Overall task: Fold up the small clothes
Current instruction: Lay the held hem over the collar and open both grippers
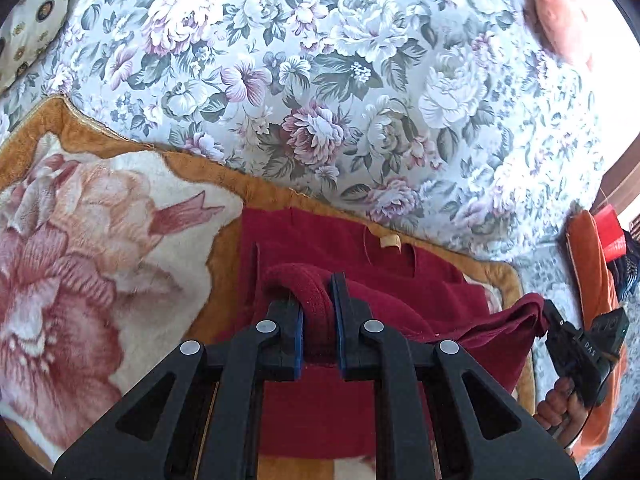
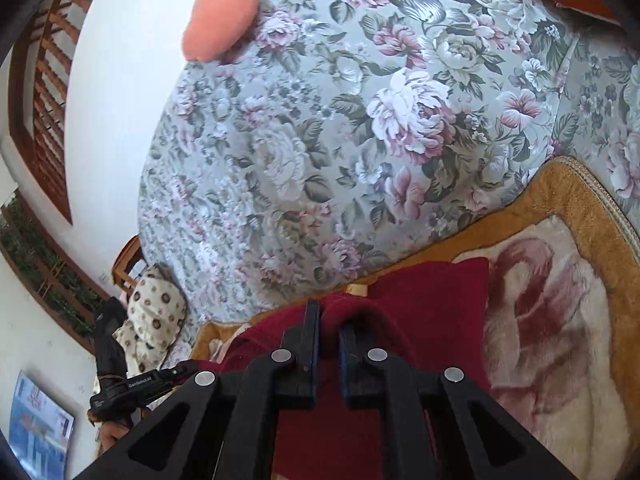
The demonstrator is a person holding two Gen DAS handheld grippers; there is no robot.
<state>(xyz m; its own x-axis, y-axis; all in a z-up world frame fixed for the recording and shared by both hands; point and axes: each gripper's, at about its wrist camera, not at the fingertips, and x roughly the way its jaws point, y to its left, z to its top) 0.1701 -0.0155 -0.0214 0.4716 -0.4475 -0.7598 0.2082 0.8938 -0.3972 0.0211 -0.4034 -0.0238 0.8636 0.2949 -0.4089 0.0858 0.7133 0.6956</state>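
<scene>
Both grippers were clamped on the hem of a dark red garment (image 1: 360, 264), lifting it over the rest of the cloth, which lay on a plush rose-patterned blanket (image 1: 80, 248). In the left wrist view the left gripper (image 1: 318, 320) pinched a rolled fold of red fabric between its blue pads, and the right gripper (image 1: 576, 344) showed at four o'clock, gripping the other corner, with the cloth stretched between the two. The right wrist view showed the right gripper's jaws likewise closed on a hump of the red cloth.

The step in hand looked like the first fold: carrying the near edge toward the neckline, where a pale label (image 1: 390, 242) sat at twelve o'clock from the left gripper. The next move probably called for both hands travelling evenly, keeping the edge taut, and laying it down square.

A floral bedspread (image 1: 360, 80) filled the far side; a pink cushion (image 2: 220, 20) sat at eleven o'clock in the right view and a spotted pillow (image 2: 156, 312) at nine. Nothing lay across the fold's path.
</scene>
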